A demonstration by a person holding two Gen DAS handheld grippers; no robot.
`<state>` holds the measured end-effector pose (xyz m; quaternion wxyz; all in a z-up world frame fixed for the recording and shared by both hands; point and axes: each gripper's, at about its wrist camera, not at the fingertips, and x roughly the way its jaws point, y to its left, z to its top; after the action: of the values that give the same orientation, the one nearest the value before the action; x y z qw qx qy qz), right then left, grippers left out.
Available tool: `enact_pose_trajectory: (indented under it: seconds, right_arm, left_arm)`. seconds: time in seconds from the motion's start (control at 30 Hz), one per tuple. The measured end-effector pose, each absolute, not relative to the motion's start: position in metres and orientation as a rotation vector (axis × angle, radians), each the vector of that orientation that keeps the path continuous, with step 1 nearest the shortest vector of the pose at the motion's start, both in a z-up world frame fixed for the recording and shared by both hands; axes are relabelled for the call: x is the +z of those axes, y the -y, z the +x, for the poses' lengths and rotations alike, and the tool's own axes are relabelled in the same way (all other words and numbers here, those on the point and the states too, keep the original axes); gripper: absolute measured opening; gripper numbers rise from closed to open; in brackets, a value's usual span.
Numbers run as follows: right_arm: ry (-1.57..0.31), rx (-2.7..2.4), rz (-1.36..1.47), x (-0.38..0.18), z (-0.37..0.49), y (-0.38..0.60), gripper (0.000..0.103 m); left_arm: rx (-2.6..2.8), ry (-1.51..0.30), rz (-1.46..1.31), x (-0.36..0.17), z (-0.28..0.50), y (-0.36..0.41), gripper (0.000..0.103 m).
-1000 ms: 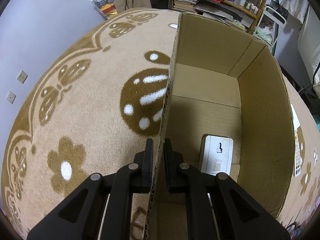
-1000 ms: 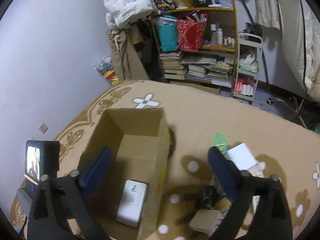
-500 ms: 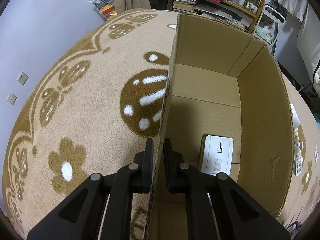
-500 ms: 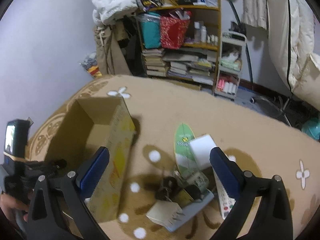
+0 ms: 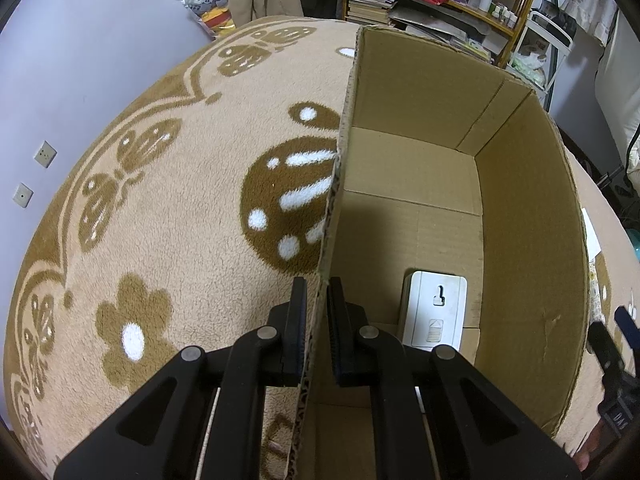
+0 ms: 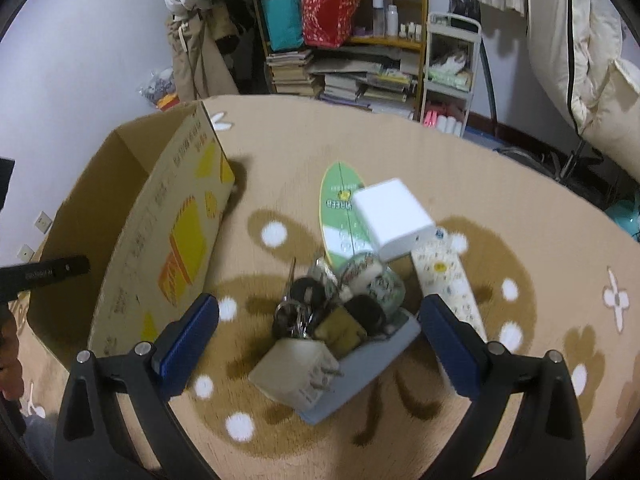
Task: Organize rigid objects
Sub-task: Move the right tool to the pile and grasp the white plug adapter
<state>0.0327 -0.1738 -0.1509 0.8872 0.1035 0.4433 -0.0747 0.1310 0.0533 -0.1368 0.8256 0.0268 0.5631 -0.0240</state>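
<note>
the left gripper [image 5: 317, 312] pinches the near wall of the cardboard box [image 5: 532, 240], while the right gripper [image 6: 320, 332], spread wide, hovers over the pile of small objects [image 6: 340, 312] on the carpet just right of the box, so the right hand is nearer.

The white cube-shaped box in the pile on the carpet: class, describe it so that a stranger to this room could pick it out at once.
Start at the open cardboard box on the tan patterned carpet, then look right to the heap of small items. At its far end the white cube-shaped box lies across the green oval card, beside the long white remote control. It alone is plain, unprinted white.
</note>
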Motion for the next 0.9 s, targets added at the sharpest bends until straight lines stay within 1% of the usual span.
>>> enact_pose_trajectory:
  seconds: [0.37, 0.57, 0.63, 0.87, 0.9]
  right_arm:
    - [-0.986, -0.125, 0.212, -0.178, 0.018, 0.167, 0.103]
    - [-0.990, -0.129, 0.160, -0.185, 0.013, 0.160, 0.103]
    - [-0.995, -0.124, 0.159, -0.188, 0.012, 0.159, 0.095]
    - [-1.005, -0.102, 0.181, -0.195, 0.013, 0.158, 0.086]
    - [-1.001, -0.100, 0.174, -0.195, 0.013, 0.157, 0.083]
  left_arm:
    - [-0.049, -1.196, 0.060, -0.137, 0.130, -0.052, 0.009]
    - [-0.048, -1.196, 0.061, -0.138, 0.129, -0.052, 0.010]
    - [-0.048, -1.196, 0.061, -0.138, 0.129, -0.052, 0.010]
    - [-0.050, -1.199, 0.054, -0.137, 0.129, -0.054, 0.010]
    - [-0.050, -1.199, 0.054, -0.137, 0.129, -0.054, 0.010]
